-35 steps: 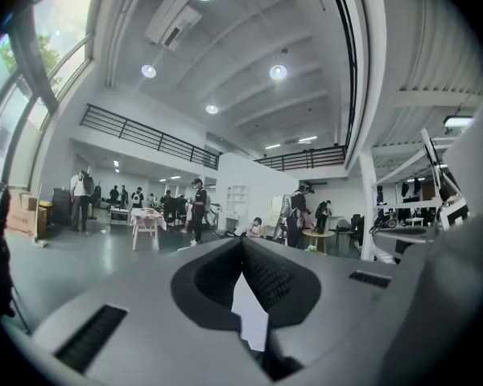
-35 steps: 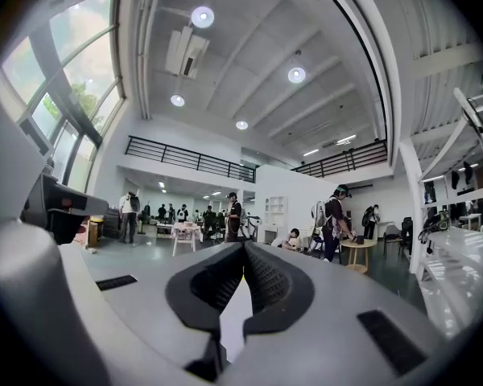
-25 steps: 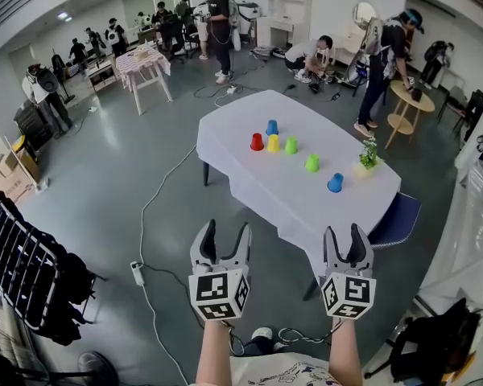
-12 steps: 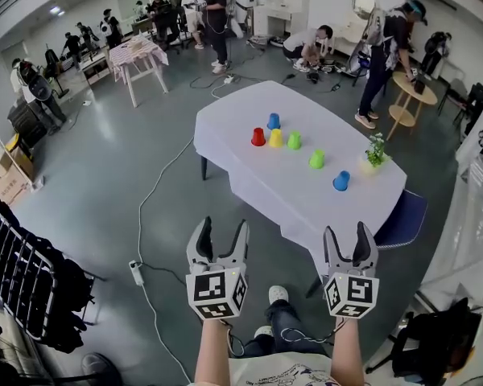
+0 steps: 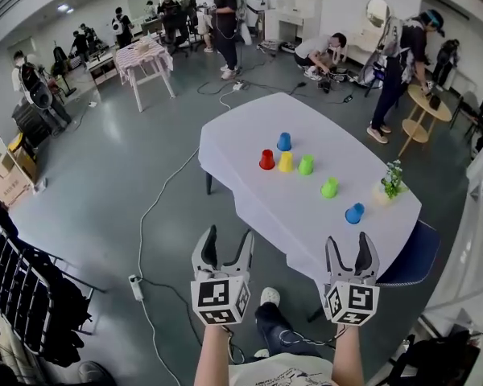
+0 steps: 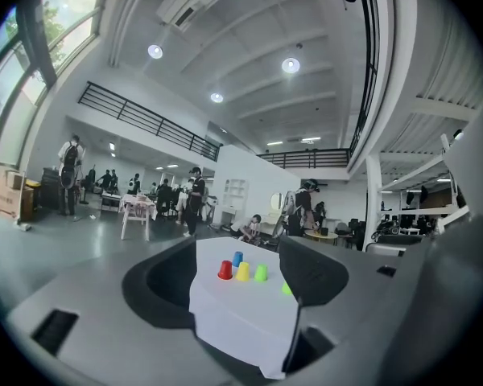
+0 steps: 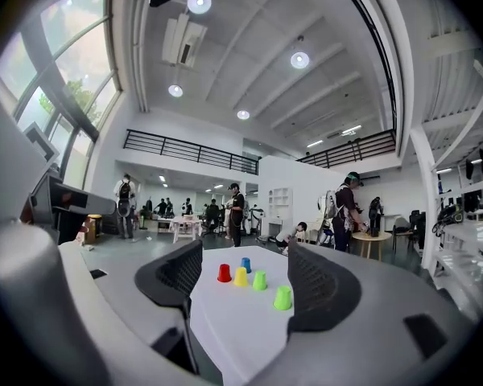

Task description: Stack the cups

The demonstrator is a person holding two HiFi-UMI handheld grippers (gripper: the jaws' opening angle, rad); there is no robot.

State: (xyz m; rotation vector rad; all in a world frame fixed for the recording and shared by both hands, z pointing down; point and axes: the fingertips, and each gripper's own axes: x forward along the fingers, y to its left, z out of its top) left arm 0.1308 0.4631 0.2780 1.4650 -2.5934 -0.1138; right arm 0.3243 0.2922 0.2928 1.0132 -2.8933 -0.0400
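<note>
Left gripper (image 5: 228,236) is hanging in the air with its jaws spread wide and nothing in them, and my right gripper (image 5: 350,241) is the same deal, empty, with its jaws opening up right now. From the head view both are well short of the white table (image 5: 249,135), out over the grey floor. The only print I can spot is the black-and-white square marker pattern on the left cube (image 5: 220,300) and the right cube (image 5: 350,304), no actual words to read. All six cups sit apart on the tablecloth, none stacked. The red cup (image 5: 266,160), yellow cup (image 5: 286,162) and green cup (image 5: 306,166) make a tight row, and the far blue cup (image 5: 284,141) is just behind the yellow one. The lime cup (image 5: 330,188) sits off to the right, and the near blue cup (image 5: 355,214) is close to a little potted plant (image 5: 393,181) at the table's edge. They look mouth-down to me. Left gripper view: looking between the two dark jaws I see the table corner with the red cup (image 6: 225,270), far blue cup (image 6: 237,259), yellow cup (image 6: 242,272) and green cup (image 6: 261,273), and the lime one is half hidden by the right-hand jaw. Right gripper view: same gap, same open air. The red, yellow and green row is framed between the jaws, the blue cup is behind it, and the lime cup (image 7: 282,298) is nearer and to the right. People are standing around farther back in the hall.
</note>
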